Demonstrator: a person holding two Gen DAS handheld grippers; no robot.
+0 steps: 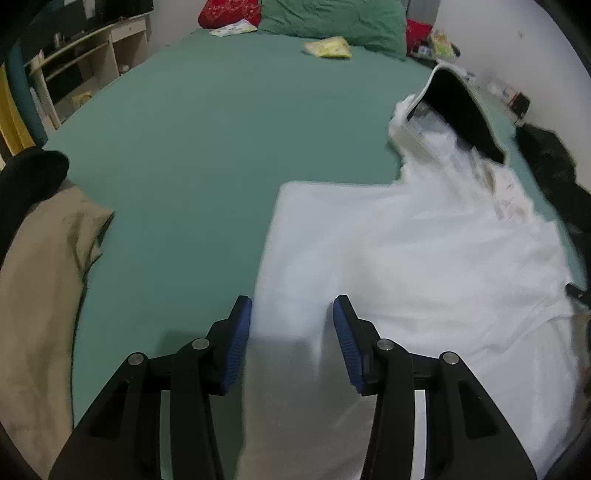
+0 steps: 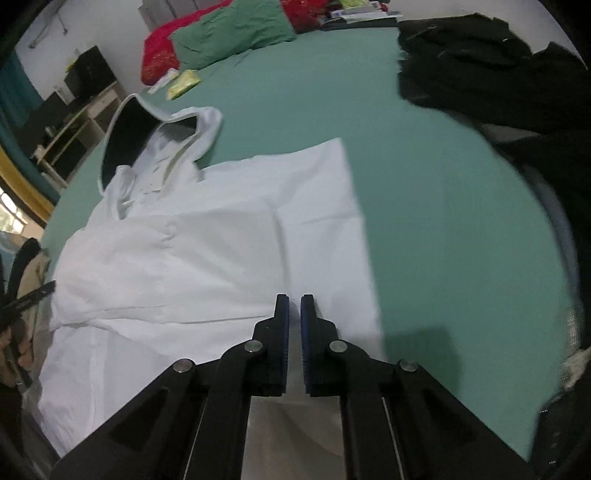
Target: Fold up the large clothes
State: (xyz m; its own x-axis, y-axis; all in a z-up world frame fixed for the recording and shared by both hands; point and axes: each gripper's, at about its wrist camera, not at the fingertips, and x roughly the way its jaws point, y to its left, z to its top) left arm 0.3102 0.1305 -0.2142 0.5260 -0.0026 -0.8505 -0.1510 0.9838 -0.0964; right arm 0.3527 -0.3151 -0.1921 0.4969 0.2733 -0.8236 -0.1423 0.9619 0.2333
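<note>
Bed sheet (image 1: 207,140): plain teal-green. Hooded garment (image 2: 207,251): white, hood lining black. Side garment (image 1: 40,266): beige. Pillow (image 1: 332,22): green. Cushion (image 1: 229,13): red, patterned. Fingers (image 1: 236,343): blue pads.

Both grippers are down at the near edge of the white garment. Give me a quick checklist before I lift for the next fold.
1. Right gripper closed on the white garment: ok, jaws nearly together over the cloth.
2. Left gripper gripping: not ok, jaws open astride the cloth.
3. Hood laid flat: not ok, standing open.
4. Green bed sheet free beyond the garment: ok.
5. Black clothes apart from the garment: ok.
</note>
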